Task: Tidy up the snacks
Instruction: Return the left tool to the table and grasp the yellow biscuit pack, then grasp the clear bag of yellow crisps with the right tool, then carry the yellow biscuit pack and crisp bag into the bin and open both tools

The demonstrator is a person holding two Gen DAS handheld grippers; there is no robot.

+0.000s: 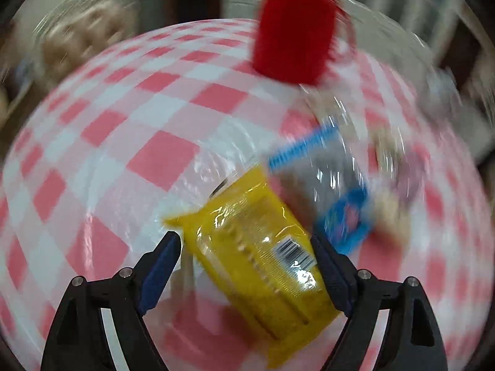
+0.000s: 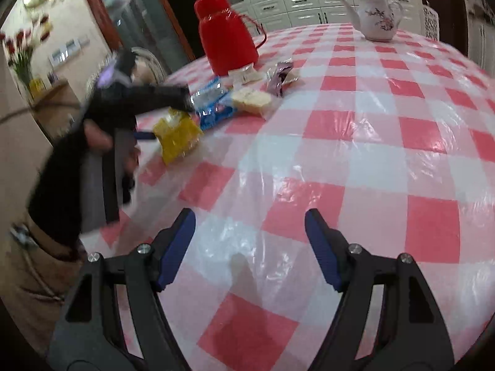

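Observation:
A yellow snack packet (image 1: 256,266) lies on the red-and-white checked tablecloth (image 1: 130,142), between the fingers of my left gripper (image 1: 244,241). The jaws stand wide on either side of it and do not squeeze it. From the right wrist view, the left gripper (image 2: 168,117) hangs over the same yellow packet (image 2: 178,137) near the table's left edge. Beside it lie a blue packet (image 1: 340,204) (image 2: 216,108), a pale cake in clear wrap (image 2: 252,100) and a purple packet (image 2: 280,77). My right gripper (image 2: 250,216) is open over bare cloth with nothing between its fingers.
A red thermos jug (image 2: 227,40) (image 1: 294,37) stands just behind the snacks. A white flowered teapot (image 2: 379,18) sits at the table's far side. A person's dark sleeve (image 2: 62,185) holds the left gripper at the left edge. White cabinets line the back wall.

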